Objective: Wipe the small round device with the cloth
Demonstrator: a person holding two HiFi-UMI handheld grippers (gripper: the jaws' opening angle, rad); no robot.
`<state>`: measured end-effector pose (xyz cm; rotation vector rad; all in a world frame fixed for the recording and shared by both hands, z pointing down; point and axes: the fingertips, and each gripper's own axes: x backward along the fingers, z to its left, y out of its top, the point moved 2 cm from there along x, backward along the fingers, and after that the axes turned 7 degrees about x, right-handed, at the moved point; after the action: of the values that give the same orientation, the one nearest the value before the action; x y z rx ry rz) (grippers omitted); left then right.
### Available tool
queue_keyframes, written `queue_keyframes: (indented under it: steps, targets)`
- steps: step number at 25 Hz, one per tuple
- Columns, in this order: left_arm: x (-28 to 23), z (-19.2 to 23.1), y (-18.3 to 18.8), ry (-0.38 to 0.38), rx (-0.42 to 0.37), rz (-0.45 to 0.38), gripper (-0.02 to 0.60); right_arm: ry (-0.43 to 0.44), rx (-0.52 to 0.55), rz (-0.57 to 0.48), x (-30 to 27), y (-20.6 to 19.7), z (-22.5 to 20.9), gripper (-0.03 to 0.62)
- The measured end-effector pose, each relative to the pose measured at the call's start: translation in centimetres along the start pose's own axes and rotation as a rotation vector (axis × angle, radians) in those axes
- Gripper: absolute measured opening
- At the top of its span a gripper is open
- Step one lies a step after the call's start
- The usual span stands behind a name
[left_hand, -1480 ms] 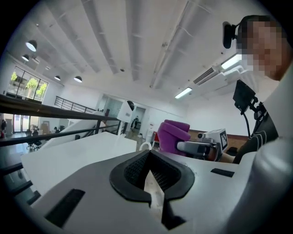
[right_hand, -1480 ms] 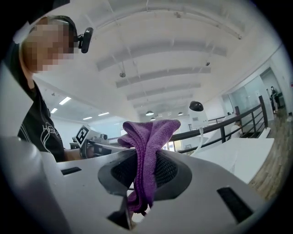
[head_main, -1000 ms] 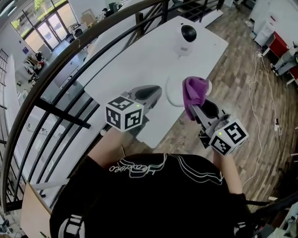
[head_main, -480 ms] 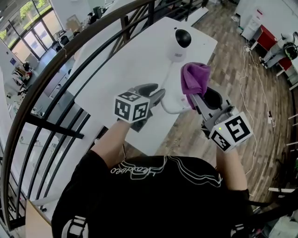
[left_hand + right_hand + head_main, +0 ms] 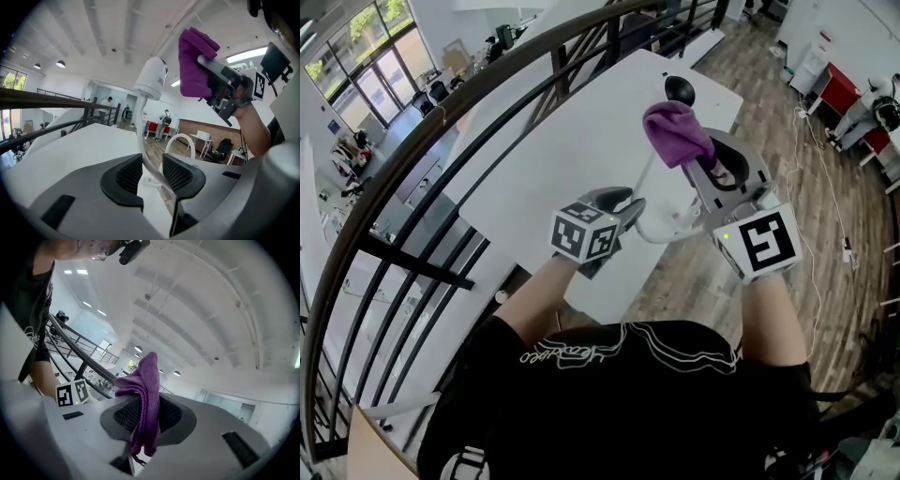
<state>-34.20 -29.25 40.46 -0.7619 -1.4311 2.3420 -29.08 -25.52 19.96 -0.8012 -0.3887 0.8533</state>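
Entry 1, left tongs [image 5: 152, 171]: had just been opening, and the pads stood wide at this moment. A white cord [image 5: 141, 136], apparently the device's own, ran through the gap between them and was pinched by neither pad. The tongs lay low over the near edge of the desk [image 5: 572, 141]. I judged my hold on the cord given up.

Entry 2, right tongs [image 5: 145, 414]: closed on the cloth [image 5: 675, 133], a purple wad gripped low down, its free end bunched above the pads. A second ago I had it low at the near right edge of the desk, by the cord's loop. Since then I raised it and carried it toward the far end.

Entry 3, device [image 5: 679, 88]: white body with a black dome, standing at the far end of the desk, where it stood before. In the head view the cloth overlapped its lower part. In the left gripper view a gap showed between the two, with the cloth to the right. They were not touching, as far as I could tell.

Entry 4, bearing on the task: the cloth was in hand and brought near the device, and nothing steadied the device or its cord. I judged the wipe itself not yet begun. The next move called for laying the cloth onto the dome.
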Motion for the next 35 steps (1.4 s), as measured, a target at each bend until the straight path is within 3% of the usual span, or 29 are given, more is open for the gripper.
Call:
queue_keyframes:
  steps: [10, 16, 35]
  targets:
    - [-0.2, 0.2, 0.1, 0.007, 0.037, -0.010, 0.118, -0.138, 0.168, 0.012, -2.7, 0.9, -3.8, 0.067]
    - [-0.1, 0.2, 0.3, 0.006, 0.041, -0.010, 0.100, -0.166, 0.400, 0.128, -4.6, 1.2, -2.4, 0.067]
    - [0.0, 0.5, 0.1, -0.008, 0.058, -0.037, 0.095, -0.108, 0.430, 0.219, -6.5, -2.9, 1.3, 0.067]
